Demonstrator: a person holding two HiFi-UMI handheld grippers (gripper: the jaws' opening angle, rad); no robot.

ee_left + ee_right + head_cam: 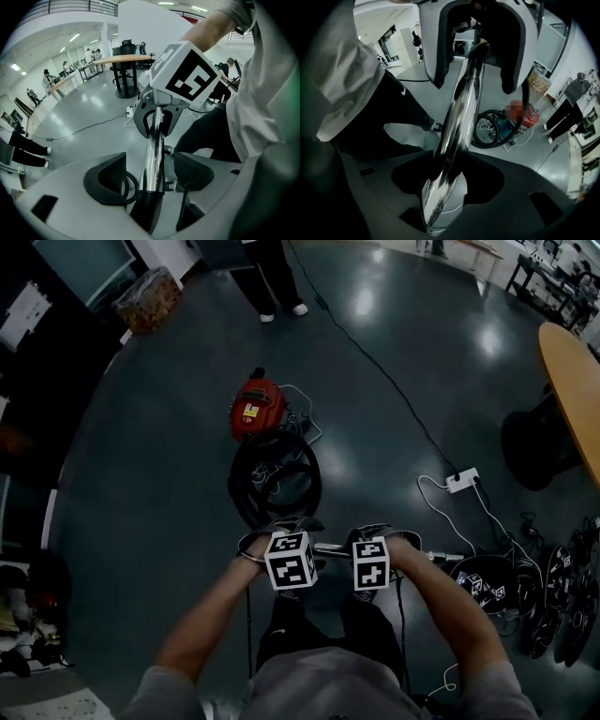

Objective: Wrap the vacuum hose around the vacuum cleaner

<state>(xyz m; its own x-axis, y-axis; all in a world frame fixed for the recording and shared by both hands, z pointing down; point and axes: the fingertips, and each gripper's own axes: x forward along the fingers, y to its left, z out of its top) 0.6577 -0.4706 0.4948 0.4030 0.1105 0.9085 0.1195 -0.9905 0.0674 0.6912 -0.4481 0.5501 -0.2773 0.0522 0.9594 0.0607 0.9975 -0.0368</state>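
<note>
Head view shows a person standing over a dark floor [159, 484], a silver wand [334, 547] spanning level between the two hand-held grippers. Left tongs [151, 174] stand wide, one pad either side of the wand with floor showing in both gaps. Right tongs [450, 180] are clamped on the wand, their dark pads pressing it from both sides. Ahead of the person, the black hose [240, 482] lies coiled on the floor just beside the red vacuum [255, 409], touching its near side. A white power strip [462, 481] lies well apart to the right, near a round wooden table [572, 381].
</note>
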